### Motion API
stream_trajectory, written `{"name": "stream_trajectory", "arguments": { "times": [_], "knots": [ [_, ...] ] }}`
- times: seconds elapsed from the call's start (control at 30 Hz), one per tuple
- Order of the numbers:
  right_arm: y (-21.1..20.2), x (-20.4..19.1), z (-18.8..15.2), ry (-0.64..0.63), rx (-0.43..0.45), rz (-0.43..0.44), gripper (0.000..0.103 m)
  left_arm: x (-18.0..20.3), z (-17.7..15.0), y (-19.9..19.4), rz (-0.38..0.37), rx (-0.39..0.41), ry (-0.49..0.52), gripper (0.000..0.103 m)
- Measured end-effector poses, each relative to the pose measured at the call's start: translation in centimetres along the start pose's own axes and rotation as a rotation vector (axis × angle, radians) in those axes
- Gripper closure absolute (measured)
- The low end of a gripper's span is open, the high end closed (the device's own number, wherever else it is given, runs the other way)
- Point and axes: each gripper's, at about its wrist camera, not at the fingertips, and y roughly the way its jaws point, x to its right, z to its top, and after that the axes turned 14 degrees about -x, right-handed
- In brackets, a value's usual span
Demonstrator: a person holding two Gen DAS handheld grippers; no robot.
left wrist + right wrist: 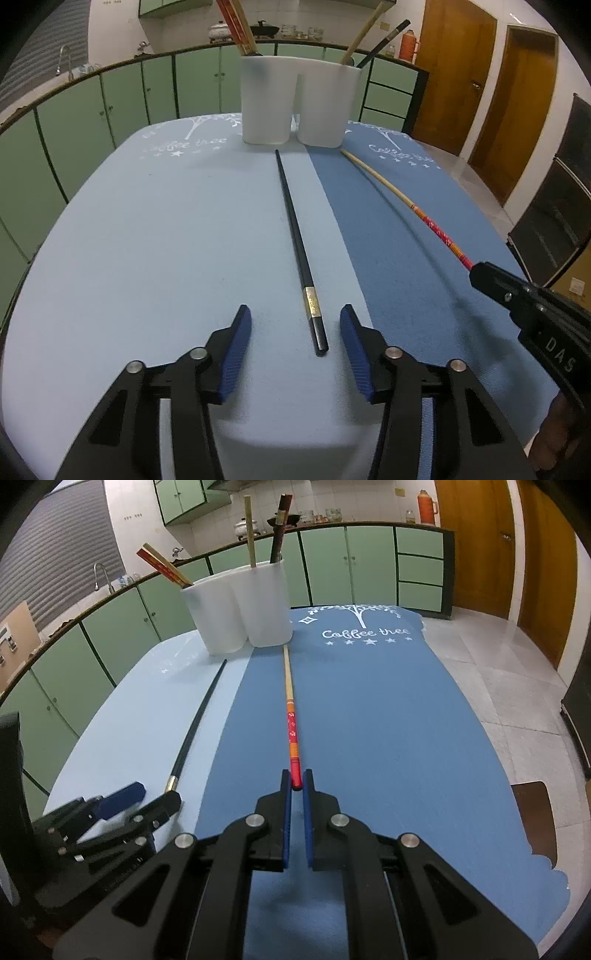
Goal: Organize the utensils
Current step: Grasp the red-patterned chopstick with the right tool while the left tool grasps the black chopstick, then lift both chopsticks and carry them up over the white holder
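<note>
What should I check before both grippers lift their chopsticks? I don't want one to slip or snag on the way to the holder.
1. right gripper closed on the red chopstick: ok, pinching its end.
2. left gripper around the black chopstick: ok, end lies between open fingers.
3. Left grip made: not ok.
4. Chopsticks apart on the mat: ok.
5. Room in the white holder: cannot tell, both cups already hold chopsticks.
6. Grippers clear of each other: ok, apart.
</note>
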Motion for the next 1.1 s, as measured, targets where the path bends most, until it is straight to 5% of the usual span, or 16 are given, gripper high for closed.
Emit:
{"name": "stream_trajectory", "arguments": {
  "times": [0.13, 0.23, 0.57, 1.1],
  "knots": [
    [-0.1, 0.0, 0.3, 0.000, 0.001, 0.006, 0.098, 0.3, -0.3, -0.1, 0.042, 0.011, -0.008, 0.074],
    [-0.1, 0.0, 0.6, 0.000, 0.004, 0.008, 0.098, 0.1, -0.4, -0.1, 0.040, 0.018, -0.022, 0.097],
    [-0.9, -0.3, 0.8, -0.016, 0.016, 0.008, 0.098, -0.4, 0.1, -1.4, 0.025, 0.042, -0.008, 0.097],
    [-8.6, -1.0, 5.7, -0.115, 0.215, 0.015, 0.098, -1.1, 5.2, -11.5, 0.016, 0.285, 0.033, 0.097]
  ]
}}
